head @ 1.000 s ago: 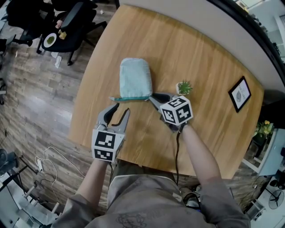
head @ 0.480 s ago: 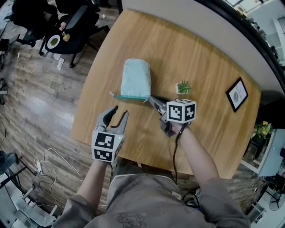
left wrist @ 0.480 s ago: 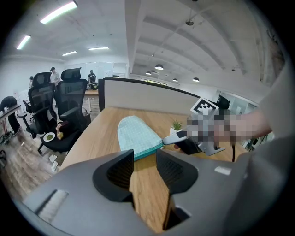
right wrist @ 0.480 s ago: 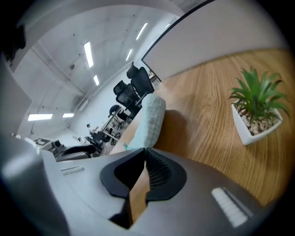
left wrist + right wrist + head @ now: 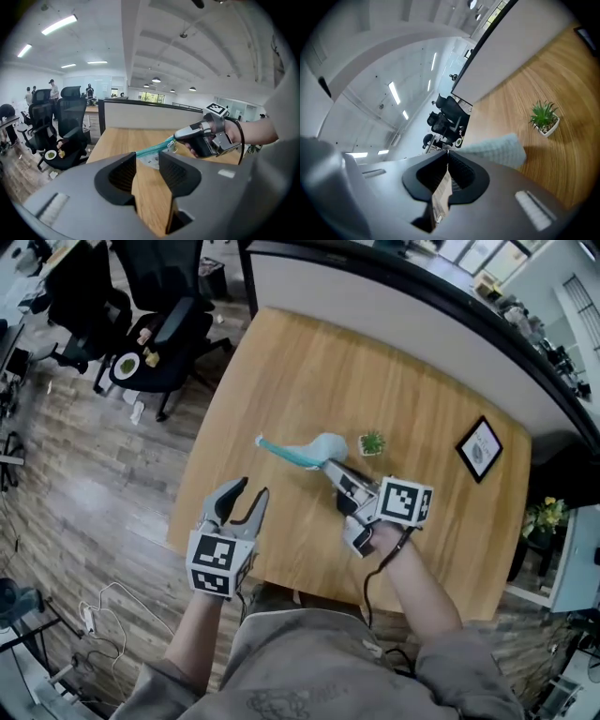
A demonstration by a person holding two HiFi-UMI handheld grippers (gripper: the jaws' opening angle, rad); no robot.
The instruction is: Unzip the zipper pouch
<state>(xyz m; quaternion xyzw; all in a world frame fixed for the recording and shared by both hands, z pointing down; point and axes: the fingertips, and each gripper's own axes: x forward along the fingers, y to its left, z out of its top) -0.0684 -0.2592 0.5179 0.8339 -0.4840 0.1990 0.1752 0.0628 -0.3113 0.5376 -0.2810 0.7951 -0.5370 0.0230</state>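
1. The table (image 5: 309,371) is pale wood with a rounded near-left edge. Its far side meets a grey partition (image 5: 394,292) with a dark top.
2. The pouch (image 5: 314,448) is light blue with a teal zip edge. It is over the middle of the table, raised off the wood and hanging from its right end, with the zip edge running out to the left.
3. The right gripper (image 5: 328,465) has its jaws narrow, clamped on that right end of the pouch. They have just been closing, with the pouch's end between them.
4. The left gripper (image 5: 253,488) hovers over the table's near-left edge. Its jaws stand wide with nothing in them, apart from the pouch.
5. A small potted plant (image 5: 372,442) stands just right of the pouch. A black picture frame (image 5: 479,448) lies well apart, near the right edge.
6. The floor (image 5: 84,474) left of the table is grey-brown planks. A black chair (image 5: 173,329) with a plate (image 5: 127,365) on its seat stands at the far left, and a white cable (image 5: 98,610) lies at the near left.
7. The room is an open office with strip lights (image 5: 58,24) on a white ceiling.
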